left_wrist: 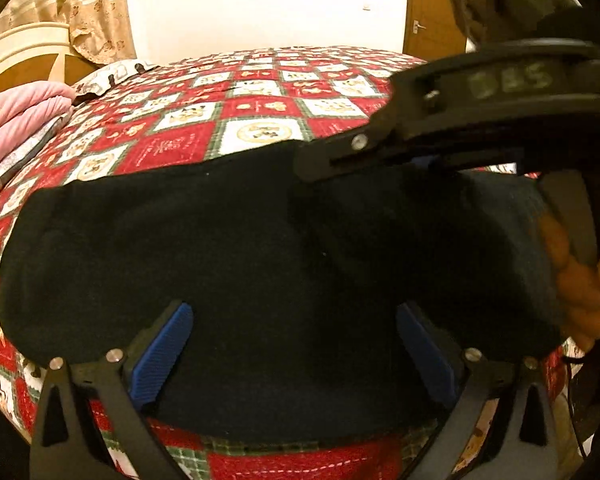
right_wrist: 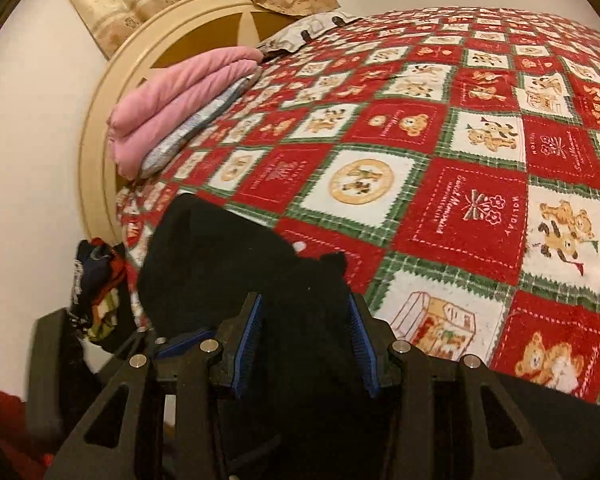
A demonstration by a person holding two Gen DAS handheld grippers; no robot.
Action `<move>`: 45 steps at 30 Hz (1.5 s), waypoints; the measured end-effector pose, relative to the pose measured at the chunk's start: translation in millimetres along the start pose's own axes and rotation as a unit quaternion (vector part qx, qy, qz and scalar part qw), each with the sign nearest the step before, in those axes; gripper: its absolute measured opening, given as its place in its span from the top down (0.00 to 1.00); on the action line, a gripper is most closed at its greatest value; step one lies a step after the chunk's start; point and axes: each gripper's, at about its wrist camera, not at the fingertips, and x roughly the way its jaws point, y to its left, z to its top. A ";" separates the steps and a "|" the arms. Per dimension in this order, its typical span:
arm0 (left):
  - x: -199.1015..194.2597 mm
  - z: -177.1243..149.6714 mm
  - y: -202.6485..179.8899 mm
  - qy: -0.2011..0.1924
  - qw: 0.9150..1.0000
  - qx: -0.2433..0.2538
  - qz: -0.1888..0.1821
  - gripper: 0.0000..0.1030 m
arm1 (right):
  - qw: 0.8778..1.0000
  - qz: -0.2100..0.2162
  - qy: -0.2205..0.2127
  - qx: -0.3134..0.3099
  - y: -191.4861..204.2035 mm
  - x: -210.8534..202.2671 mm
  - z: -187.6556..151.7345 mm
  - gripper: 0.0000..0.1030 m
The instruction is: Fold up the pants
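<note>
The black pants (left_wrist: 236,264) are lying on the bed (left_wrist: 260,92), bunched into a broad dark mass whose long axis is running from 9 to 3 o'clock across the left wrist view. Their near edge is sitting right at the bed's front edge, directly ahead of the left gripper (left_wrist: 296,354), at its 12 o'clock.

The left jaws are standing wide, with cloth showing between the blue pads (left_wrist: 162,356); they are not pinching anything that can be made out.

The right gripper (left_wrist: 380,148) is reaching in from 2 o'clock in that same view, its tip lying over the far edge of the pants. In its own view the right gripper (right_wrist: 306,344) is standing moderately open with dark fabric (right_wrist: 236,264) filling the gap; whether the pads are actually biting the cloth cannot be told.

Both tools are sitting on the pants, the left over the near edge, the right over the far side toward one end, so a fold along the short axis looks like the likely next move.

Farther out, a pink folded blanket (right_wrist: 180,100) is resting at 10 o'clock by the headboard (right_wrist: 112,92), well apart from the pants.
</note>
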 end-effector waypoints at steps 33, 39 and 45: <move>-1.0 -1.3 0.1 0.009 1.000 0.000 -0.007 0.00 | 0.994 0.054 0.092 -0.010 -4.3 6.6 8.7 0.46; -0.4 -1.3 0.0 0.009 1.000 0.000 -0.006 0.00 | 0.994 0.067 0.084 -0.014 6.1 -8.8 -1.9 0.46; -0.1 -1.3 0.3 0.009 1.000 -0.001 -0.006 0.00 | 0.995 0.055 0.078 0.003 -3.1 2.4 1.0 0.46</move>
